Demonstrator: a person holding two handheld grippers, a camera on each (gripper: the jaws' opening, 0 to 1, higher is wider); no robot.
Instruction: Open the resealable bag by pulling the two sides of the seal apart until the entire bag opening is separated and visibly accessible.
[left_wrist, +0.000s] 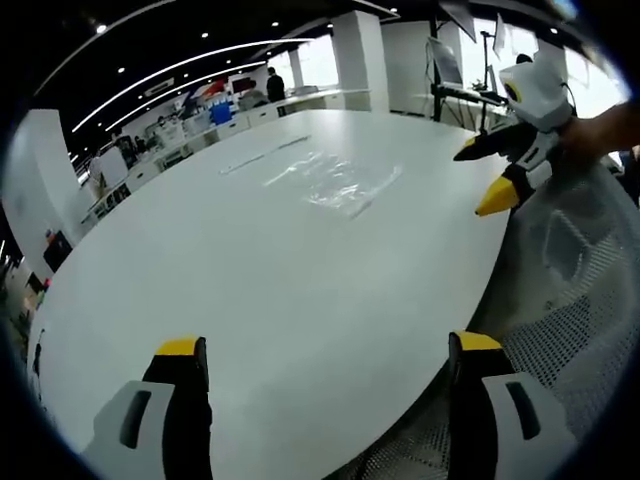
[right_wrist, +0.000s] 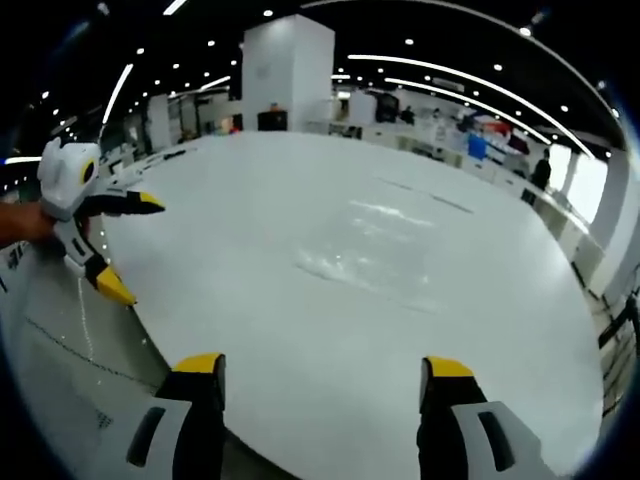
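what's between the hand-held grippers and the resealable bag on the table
Nothing visible. The clear resealable bag lies flat out on the white table, and only bare tabletop lies between it and the left hand-held gripper. The same holds for the right hand-held gripper. Both grippers are open and apart from the bag.

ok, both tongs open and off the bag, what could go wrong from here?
1. The clear plastic resealable bag lies flat on the glossy white table, so tips may slide off the film rather than pinch it.
2. It is nearly invisible against the table; the seal edge is hard to tell, risking a grab on the wrong side.
3. With left tongs and right tongs both far, a one-sided pull could drag it.
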